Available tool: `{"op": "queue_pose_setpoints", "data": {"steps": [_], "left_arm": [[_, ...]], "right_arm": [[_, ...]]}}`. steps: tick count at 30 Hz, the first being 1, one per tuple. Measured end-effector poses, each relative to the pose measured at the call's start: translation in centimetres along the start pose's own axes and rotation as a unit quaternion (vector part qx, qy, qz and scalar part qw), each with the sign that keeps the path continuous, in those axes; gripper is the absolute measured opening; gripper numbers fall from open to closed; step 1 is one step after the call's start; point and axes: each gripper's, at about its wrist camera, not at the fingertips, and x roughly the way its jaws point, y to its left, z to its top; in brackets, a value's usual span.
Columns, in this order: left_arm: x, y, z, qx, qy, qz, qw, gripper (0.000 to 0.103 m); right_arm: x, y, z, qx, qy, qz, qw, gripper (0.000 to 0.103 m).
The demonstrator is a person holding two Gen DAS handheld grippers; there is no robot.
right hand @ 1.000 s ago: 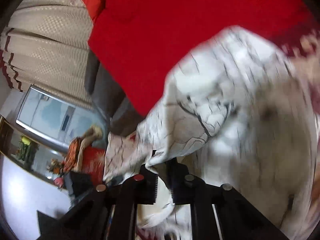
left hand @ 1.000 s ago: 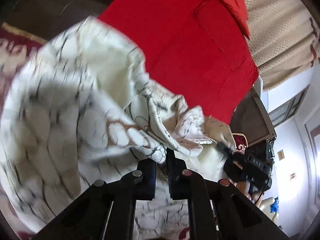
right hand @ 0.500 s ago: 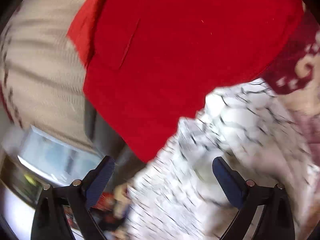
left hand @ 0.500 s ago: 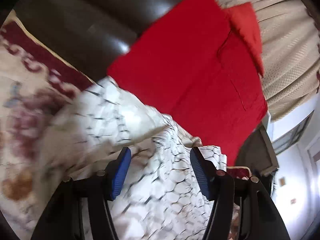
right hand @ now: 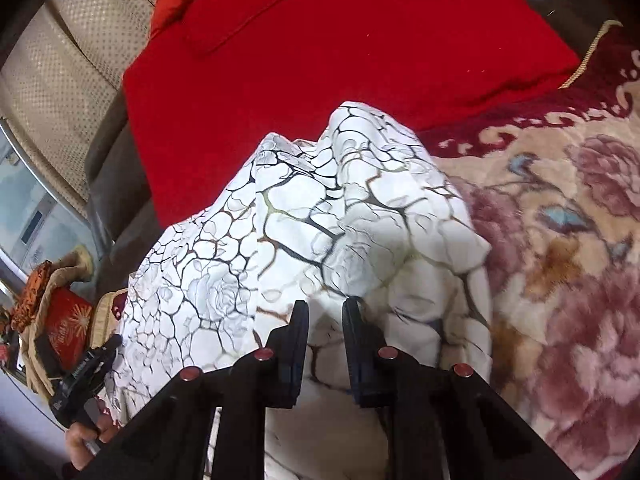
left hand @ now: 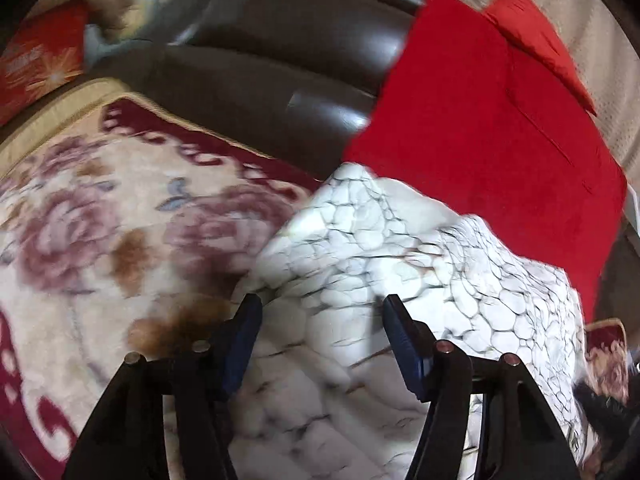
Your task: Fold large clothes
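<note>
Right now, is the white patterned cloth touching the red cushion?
Touching. The right wrist view shows the cloth bunched up over the red cushion's front edge, with no gap.

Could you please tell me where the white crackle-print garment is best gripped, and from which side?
Probably grip the white crackle-print garment at its raised far corner by the red cushion, coming from above: that peak stands clear of the floral blanket, so pads can close on it.

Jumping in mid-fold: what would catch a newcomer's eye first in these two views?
The white garment with a dark crackle print, heaped mid-frame on the floral blanket. Behind it, a vivid red cushion leans against the dark sofa. Both grippers hover over the cloth, left gripper wide open, right gripper nearly closed.
</note>
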Motion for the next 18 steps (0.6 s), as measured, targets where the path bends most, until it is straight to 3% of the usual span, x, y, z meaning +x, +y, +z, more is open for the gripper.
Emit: {"op": "queue_pose_setpoints", "data": {"steps": [1, 4, 8, 10, 11, 12, 15, 18], "left_arm": [[-0.5, 1.5, -0.3, -0.024, 0.005, 0.003, 0.9997, 0.067], [-1.9, 4.0, -1.1, -0.097, 0.017, -0.046, 0.9941, 0.066], [-6.5, 2.6, -1.9, -0.043, -0.048, -0.043, 0.997, 0.069], [-8.5, 2.3, -3.3, -0.043, -0.066, -0.058, 0.9952, 0.078], [-9.3, 2.3, -4.4, -0.049, -0.066, -0.066, 0.9944, 0.083], [-9.6, 2.3, -5.2, -0.056, -0.057, -0.076, 0.9939, 0.085], [-8.5, 2.6, -6.9, -0.077, 0.003, -0.123, 0.9894, 0.086], [-7.1, 2.7, -7.7, -0.098, 0.052, -0.134, 0.9847, 0.086]], "right_arm": [[-0.4, -0.4, -0.4, -0.002, -0.003, -0.002, 1.0, 0.02], [-1.6, -1.4, -1.3, 0.005, -0.01, 0.002, 1.0, 0.02], [-5.8, -1.1, -1.5, 0.03, -0.03, 0.055, 0.998, 0.026], [-7.3, -1.2, -2.5, 0.044, -0.037, 0.078, 0.995, 0.04], [-8.2, -1.3, -3.1, 0.05, -0.038, 0.089, 0.994, 0.067], [-9.0, -1.3, -3.7, 0.059, -0.04, 0.103, 0.992, 0.083], [-10.8, -1.6, -5.4, 0.087, -0.041, 0.15, 0.984, 0.083], [-10.9, -1.9, -7.2, 0.117, -0.014, 0.179, 0.977, 0.083]]}}
